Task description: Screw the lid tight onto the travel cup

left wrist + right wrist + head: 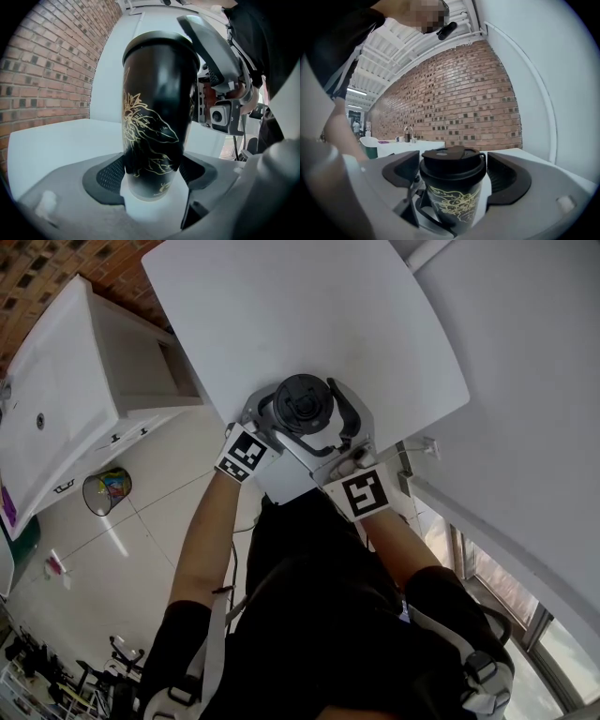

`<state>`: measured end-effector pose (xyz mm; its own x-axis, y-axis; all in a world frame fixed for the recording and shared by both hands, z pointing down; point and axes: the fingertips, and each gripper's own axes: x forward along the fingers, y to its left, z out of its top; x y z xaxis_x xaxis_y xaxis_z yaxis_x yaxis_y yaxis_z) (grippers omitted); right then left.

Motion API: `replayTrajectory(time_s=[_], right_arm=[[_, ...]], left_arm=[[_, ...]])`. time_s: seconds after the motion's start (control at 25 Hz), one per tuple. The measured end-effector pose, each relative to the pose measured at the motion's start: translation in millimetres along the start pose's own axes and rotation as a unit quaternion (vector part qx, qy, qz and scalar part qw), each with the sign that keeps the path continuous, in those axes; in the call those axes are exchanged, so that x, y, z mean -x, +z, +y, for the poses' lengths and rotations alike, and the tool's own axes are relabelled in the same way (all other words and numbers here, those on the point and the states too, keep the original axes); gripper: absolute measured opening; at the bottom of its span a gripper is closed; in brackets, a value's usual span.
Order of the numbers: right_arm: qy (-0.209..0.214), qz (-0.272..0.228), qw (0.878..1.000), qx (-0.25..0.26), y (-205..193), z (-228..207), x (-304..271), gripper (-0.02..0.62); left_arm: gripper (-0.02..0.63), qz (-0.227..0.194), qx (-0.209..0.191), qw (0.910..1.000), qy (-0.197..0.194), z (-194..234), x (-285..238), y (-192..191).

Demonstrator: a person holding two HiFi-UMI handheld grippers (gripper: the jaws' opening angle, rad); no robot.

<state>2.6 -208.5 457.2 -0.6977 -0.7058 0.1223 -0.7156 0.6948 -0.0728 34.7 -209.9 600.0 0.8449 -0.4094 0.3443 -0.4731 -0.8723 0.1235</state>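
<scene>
- The left gripper (152, 174) pinches the cup (157, 103) low on its body, one pad pressed to each side, well below the rim.
- The right gripper (453, 174) has its jaws spread to either side of the lid (451, 161). They are close to its edge but not visibly pressing (from the head view a sliver of light shows beside the lid).
- The lid sits level on top of the cup, its flip tab uppermost.
- The cup looks stiff and smooth-walled, so it will probably try to spin in the pads under a twist. The low, firm hold suits it. It should be light if empty, though nothing shows what is inside.
- The lid looks like rigid plastic with a stepped rim. I would take it square across the widest part of that rim, so that it turns true and does not go on crooked.
- Both forearms (202, 540) reach out from the body and converge on the cup, the left gripper tilted slightly down and the right one about level at lid height.
- The cup is at the near edge of the white table (281, 306), directly in front of the person.
</scene>
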Motion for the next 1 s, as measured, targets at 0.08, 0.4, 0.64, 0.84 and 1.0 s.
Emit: replayTrajectory(time_s=[0.08, 0.4, 0.64, 0.84, 1.0], right_arm=[[0.028, 0.014, 1.0, 0.005, -4, 1, 1, 0.45], [0.235, 0.07, 0.966, 0.086, 0, 9, -5, 0.482], [0.293, 0.097, 0.942, 0.133, -9, 25, -12, 0.497], [0.259, 0.071, 0.956, 0.116, -5, 21, -14, 0.495], [0.209, 0.035, 0.976, 0.039, 4, 13, -15, 0.472]], left_arm=[[0.361, 0.0, 0.0, 1.0, 0.0, 0, -1, 0], [0.36, 0.0, 0.0, 1.0, -0.001, 0, 0, 1], [0.361, 0.0, 0.001, 1.0, -0.001, -1, 0, 1], [0.36, 0.0, 0.0, 1.0, -0.001, 0, 0, 1], [0.36, -0.001, 0.001, 1.0, -0.001, 0, 1, 0]])
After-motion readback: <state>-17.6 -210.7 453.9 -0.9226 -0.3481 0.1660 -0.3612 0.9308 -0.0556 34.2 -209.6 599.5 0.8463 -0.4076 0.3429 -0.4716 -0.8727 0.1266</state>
